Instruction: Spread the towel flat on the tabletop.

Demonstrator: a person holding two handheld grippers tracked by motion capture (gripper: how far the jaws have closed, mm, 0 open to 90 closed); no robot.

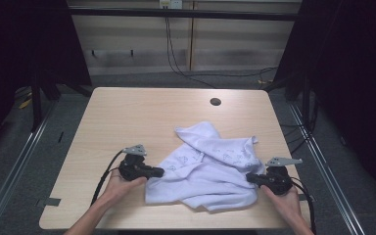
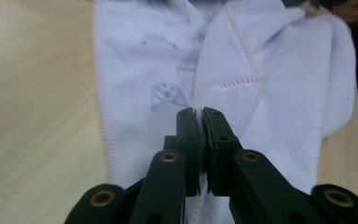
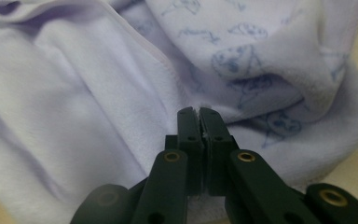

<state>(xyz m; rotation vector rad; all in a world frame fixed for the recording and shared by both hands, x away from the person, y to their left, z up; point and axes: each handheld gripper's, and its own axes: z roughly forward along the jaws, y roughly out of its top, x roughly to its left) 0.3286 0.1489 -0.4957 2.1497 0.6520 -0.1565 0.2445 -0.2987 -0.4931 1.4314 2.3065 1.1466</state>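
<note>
Gripping the towel [image 1: 210, 171], left claw [image 1: 157, 172] and right claw [image 1: 250, 179] face inward

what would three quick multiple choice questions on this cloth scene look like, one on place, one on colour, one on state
1. Where does the cloth lie on the table?
A. far left corner
B. near edge, right of middle
C. over the round hole

2. What colour is the cloth?
A. pale lilac-white with small drawings
B. plain red
C. dark green

3. How does the left gripper stand?
A. wide open above the cloth
B. shut on the cloth
C. lying loose on bare wood

Answers: B, the cloth sits between both hands near the front; A, the prints show close up; B, fabric is pinched between its jaws.
</note>
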